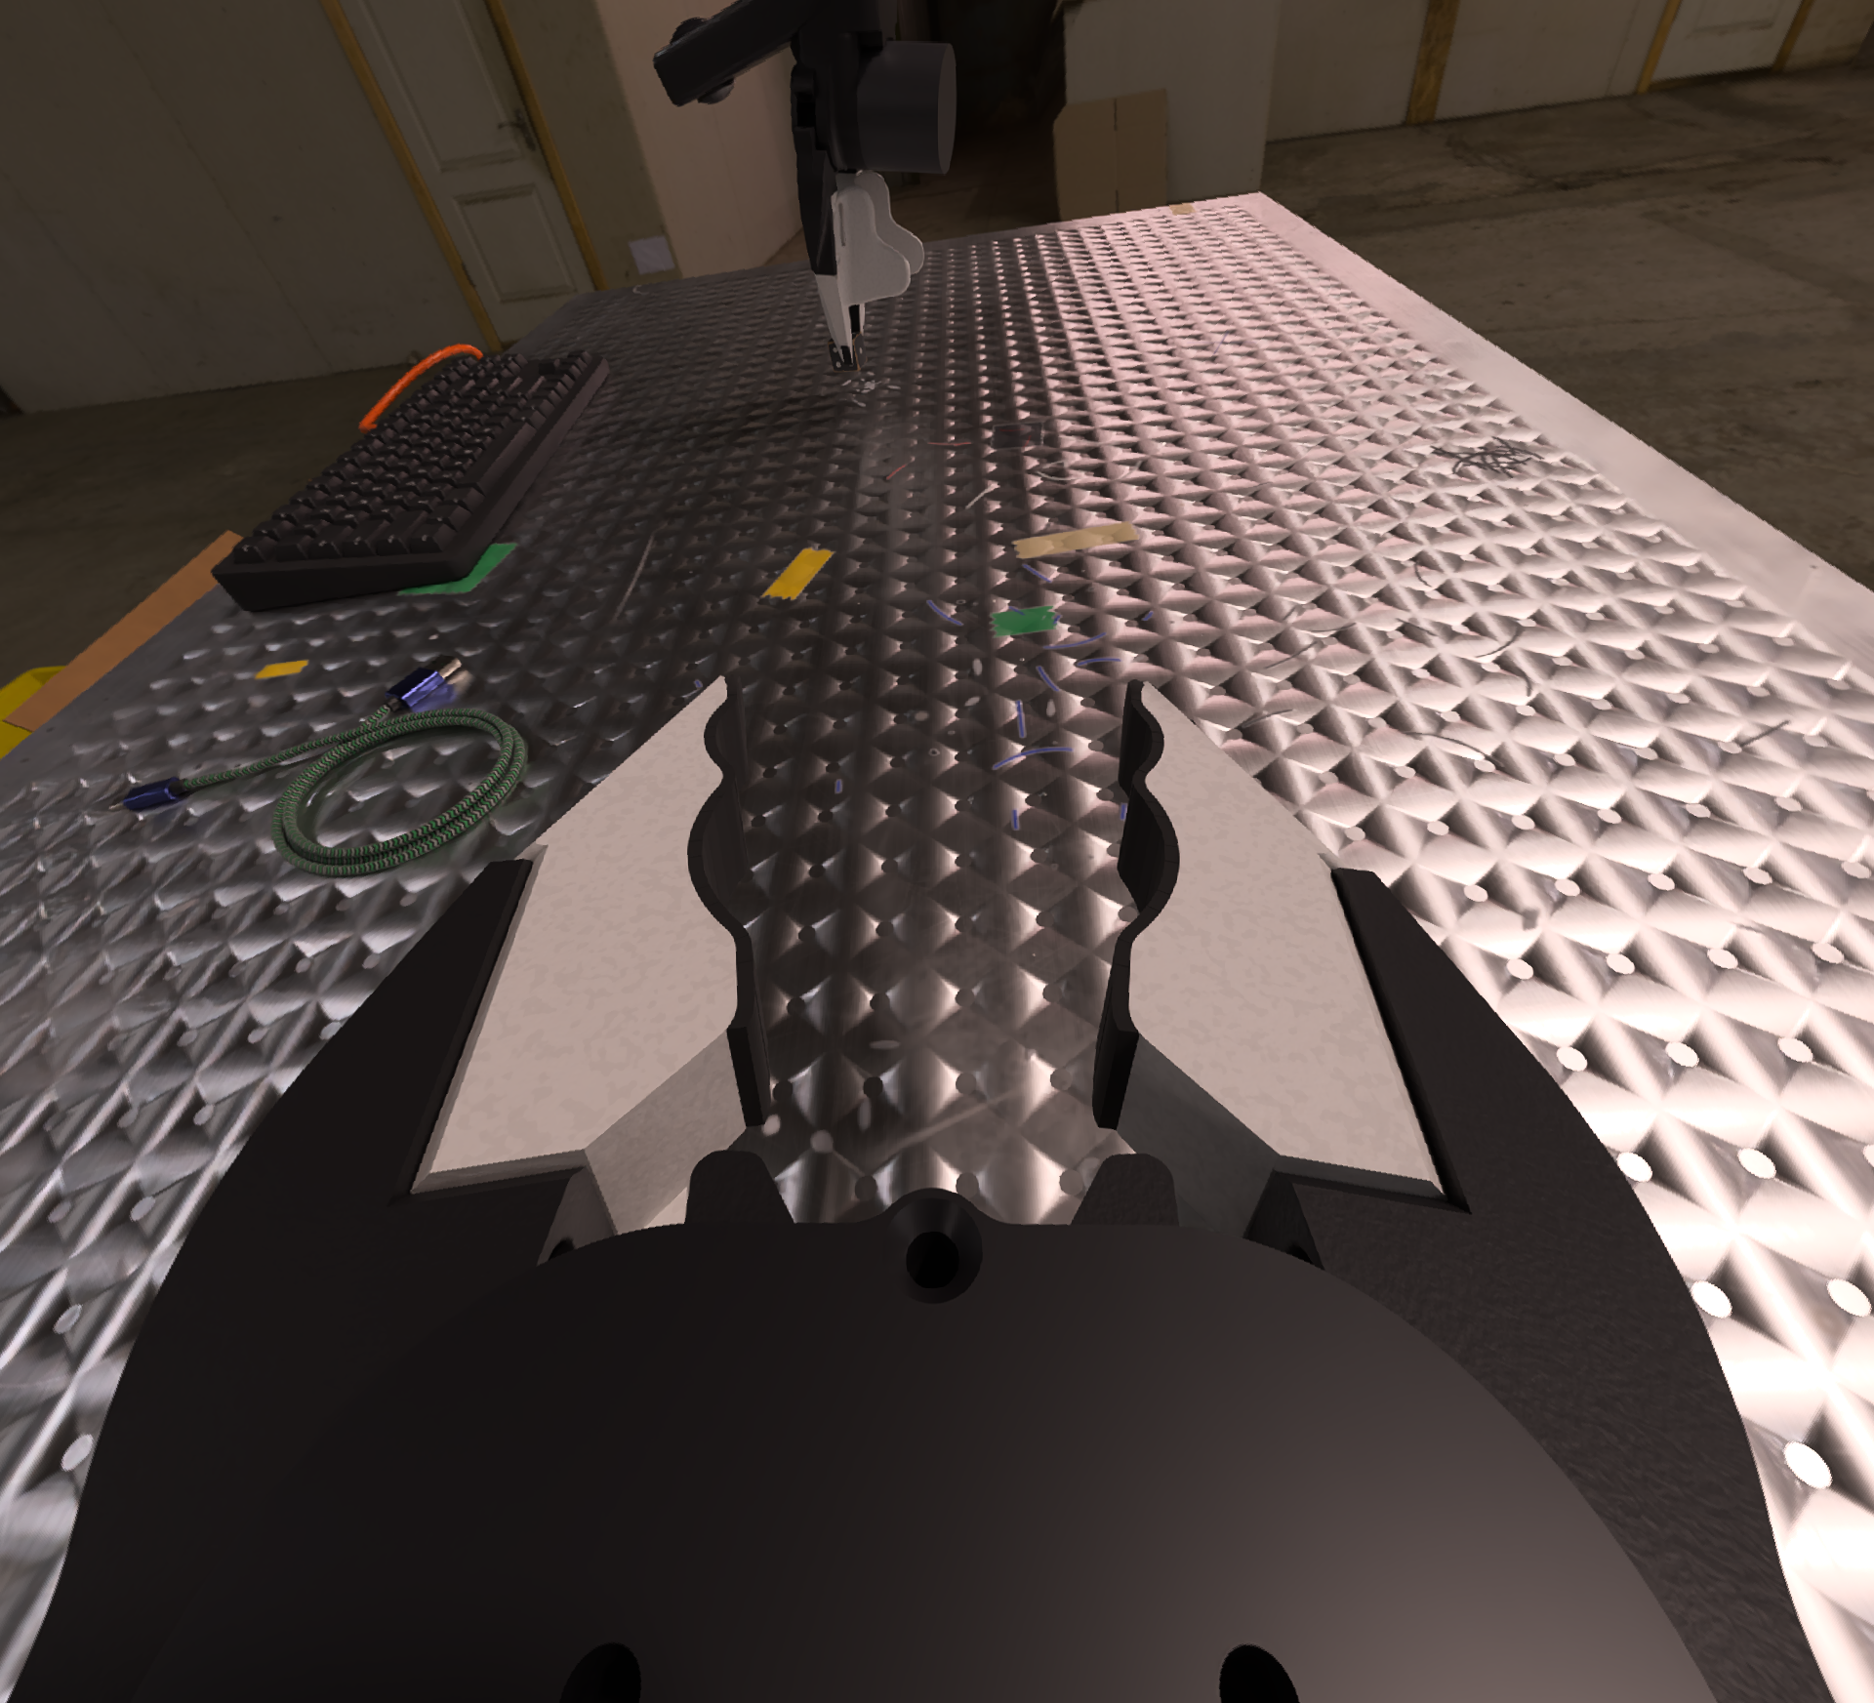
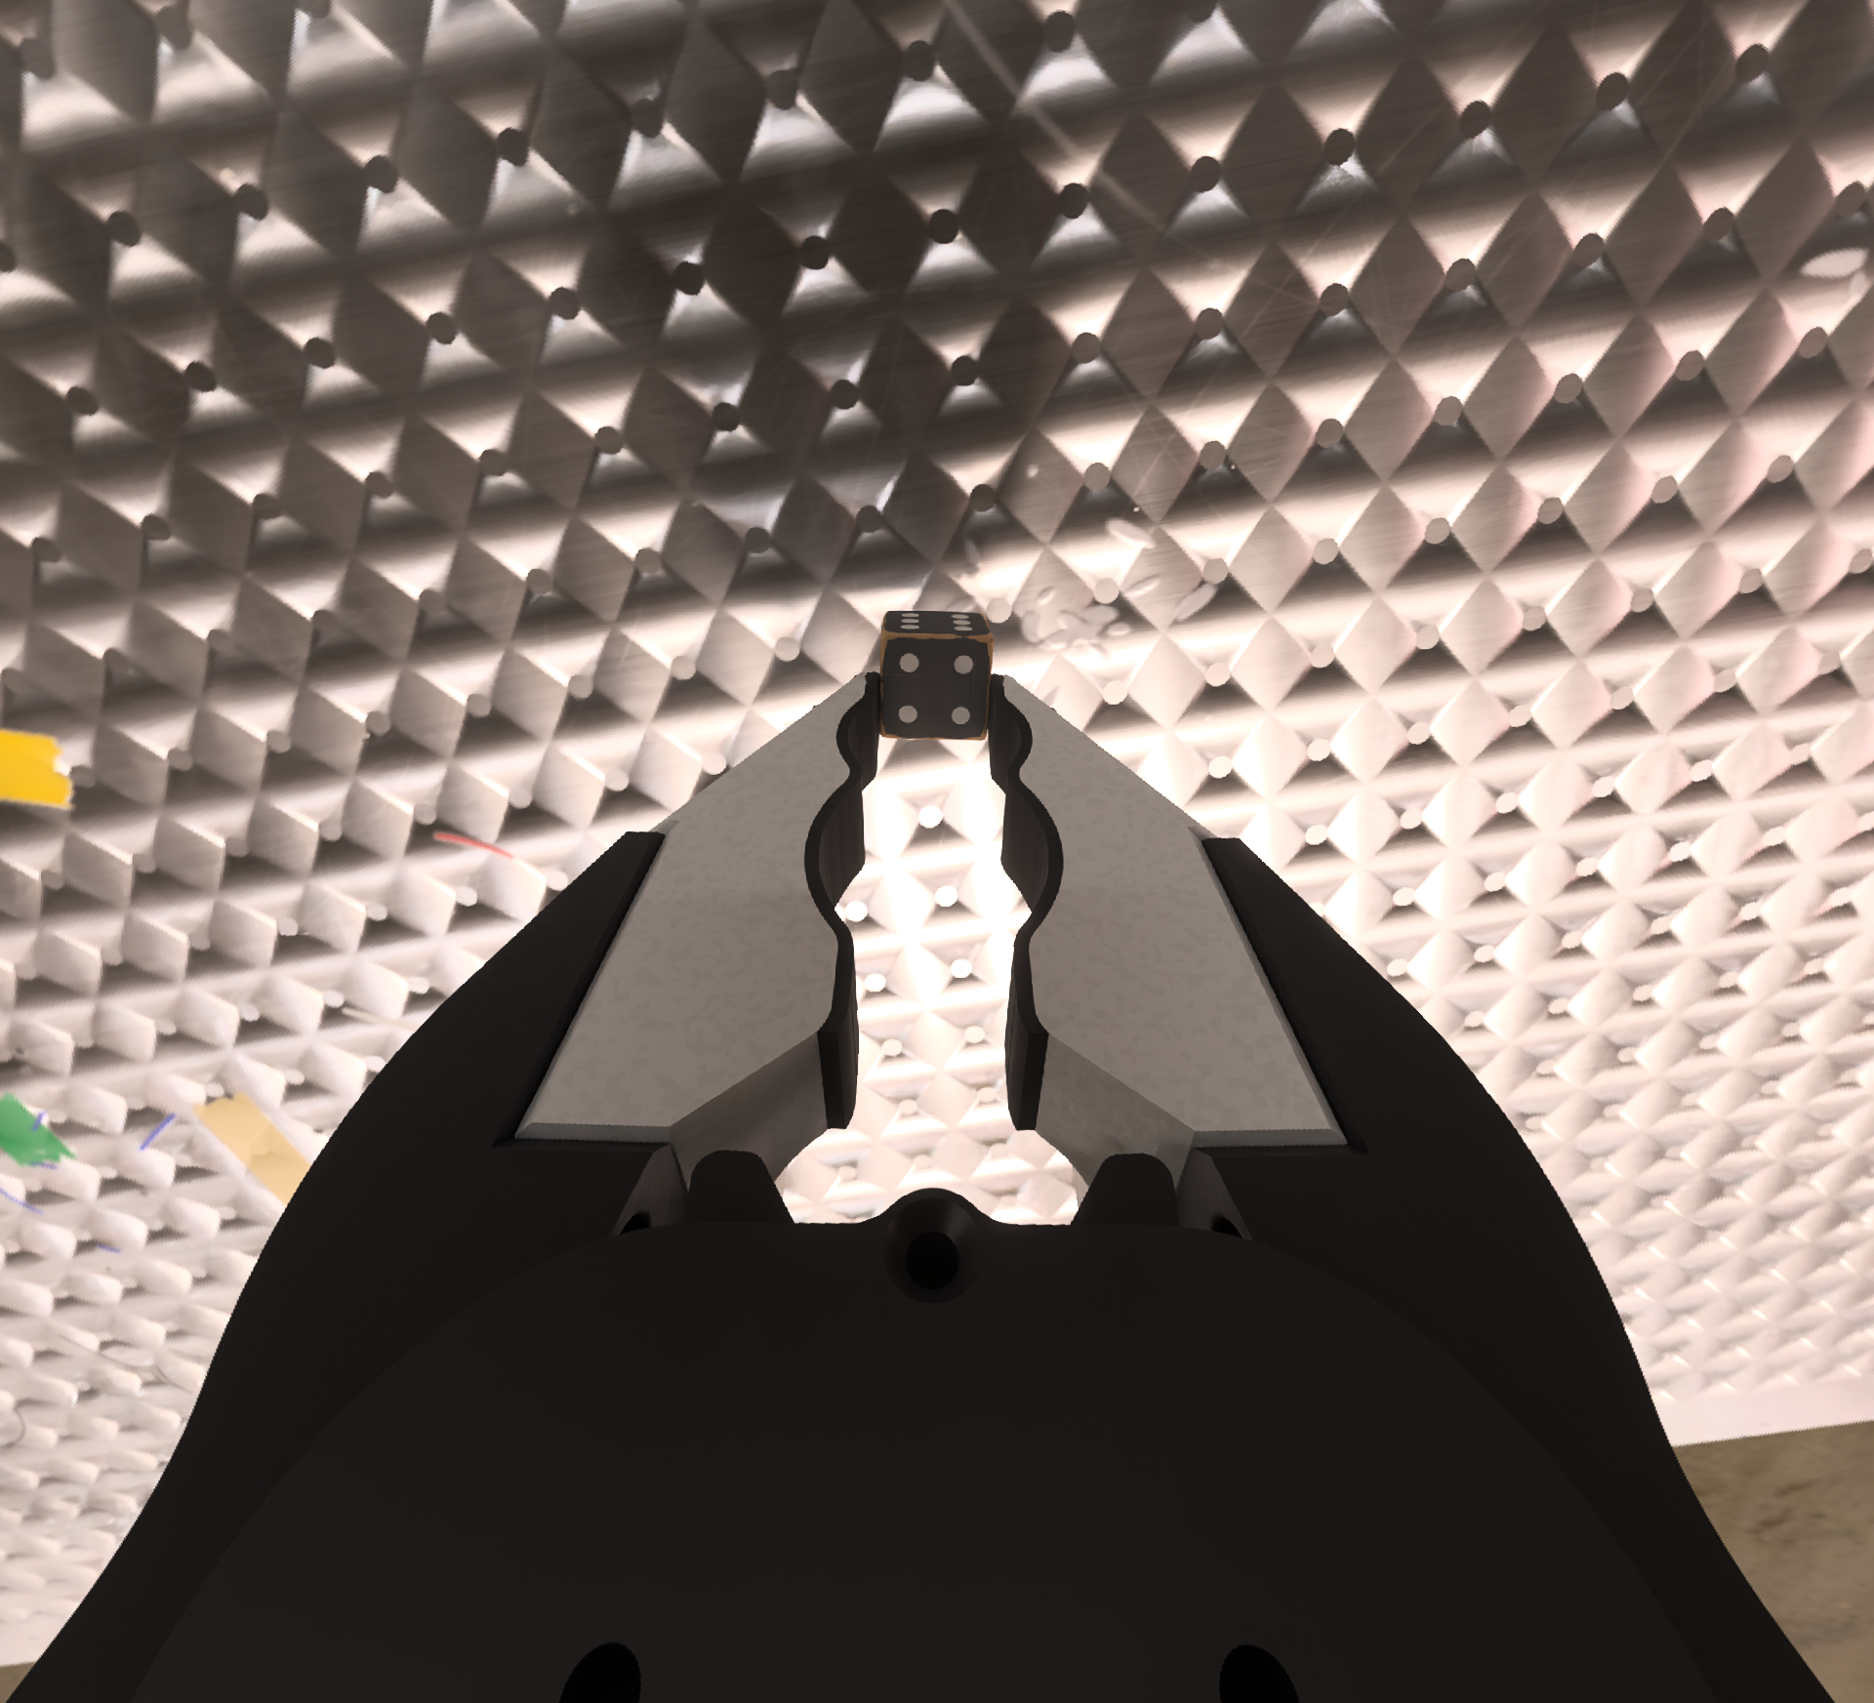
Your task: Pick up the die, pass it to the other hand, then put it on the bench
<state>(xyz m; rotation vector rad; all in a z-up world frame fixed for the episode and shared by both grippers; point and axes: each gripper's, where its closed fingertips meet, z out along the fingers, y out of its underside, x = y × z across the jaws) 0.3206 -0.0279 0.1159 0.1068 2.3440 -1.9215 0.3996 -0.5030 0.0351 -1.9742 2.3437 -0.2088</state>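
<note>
A small black die (image 2: 933, 676) with white pips sits between the fingertips of my right gripper (image 2: 935, 691), which is shut on it. That gripper points down at the patterned metal bench (image 2: 1420, 336), with the die at or just above the surface. In the left wrist view the right gripper (image 1: 847, 356) stands upright at the far middle of the bench (image 1: 1318, 640), its tips down at the surface. My left gripper (image 1: 931, 701) is open and empty, low over the near part of the bench, well apart from the die.
A black keyboard (image 1: 426, 478) lies at the far left. A coiled green cable (image 1: 406, 792) lies at the near left. Yellow, green and tan tape pieces (image 1: 1024, 620) dot the middle. The bench's right edge (image 1: 1673, 478) drops to the floor.
</note>
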